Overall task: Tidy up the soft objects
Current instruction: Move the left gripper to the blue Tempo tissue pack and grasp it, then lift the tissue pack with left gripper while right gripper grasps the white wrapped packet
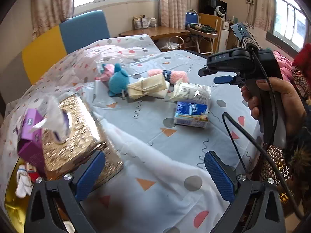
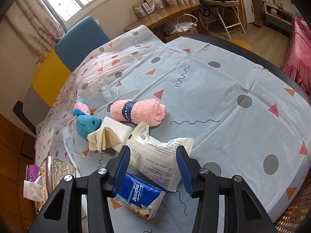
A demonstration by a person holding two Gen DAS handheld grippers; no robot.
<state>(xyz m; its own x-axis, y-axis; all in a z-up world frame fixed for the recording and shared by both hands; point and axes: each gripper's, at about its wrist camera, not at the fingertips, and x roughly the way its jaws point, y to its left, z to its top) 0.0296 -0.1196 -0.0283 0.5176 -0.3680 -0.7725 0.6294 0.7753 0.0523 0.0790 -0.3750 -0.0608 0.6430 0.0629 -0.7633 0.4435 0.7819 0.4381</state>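
Soft things lie in a loose cluster on my table [image 2: 223,89], which wears a pale blue cloth [image 2: 194,73] printed with dots, triangles and squiggles. Off the table's edge on my left sits a shiny gold box [image 1: 77,136], and a purple tissue box [image 1: 31,136] leans against it with a tissue sticking out of the top. On the cloth, farthest from me, is a rolled pink towel [image 2: 138,112] with a dark band round it. Just beside it lies a white wipes packet [image 2: 155,153] covered in small print, and its near end sits between the fingers of my right claw [image 2: 153,172]. Next comes a blue stuffed toy [image 2: 86,124] with a small pink striped toy [image 2: 82,104] behind it, then a cream folded cloth [image 2: 103,137] lying on a white pad [image 2: 120,130]. Nearest me is a small blue tissue pack [image 2: 140,200], right beneath my right claw. That claw hangs partly open; I cannot tell whether its pads touch anything. My left claw [image 1: 155,176] is wide open over bare cloth, beside the gold box, holding nothing.
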